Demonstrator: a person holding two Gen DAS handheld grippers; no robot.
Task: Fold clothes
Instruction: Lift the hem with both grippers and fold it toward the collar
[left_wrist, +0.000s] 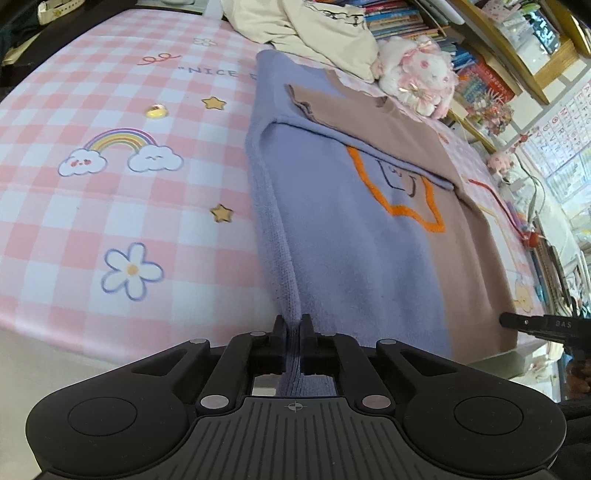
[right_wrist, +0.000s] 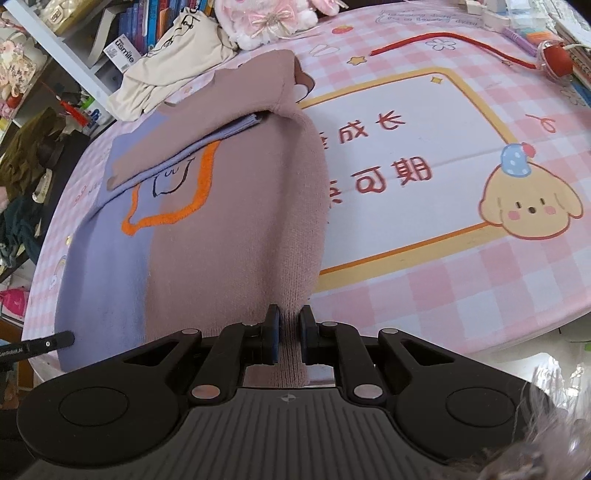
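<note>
- Covering the surface is a pink-and-white checked mat printed with a rainbow, stars, a flower and, on the right half, a yellow-framed panel with red characters and a cartoon dog.
- Bookshelves crowded with books stand behind the far edge; a pink plush toy and a crumpled cream garment sit at that edge, just beyond the sweater.
- A red cord ending in a red ball lies on the far right of the mat, well apart from the sweater.
- Wide stretches of bare mat lie open to the left and to the right of the sweater; the near edge of the surface runs just under both tools.
- The sweater, lilac on one half and brown on the other with an orange outlined figure, lies flat in the middle, sleeves folded across its upper part.
- The left tongs are pinched tight on the lilac near hem corner.
- The right tongs are clamped on the brown near hem corner, the knit raised in a ridge ahead of them.
</note>
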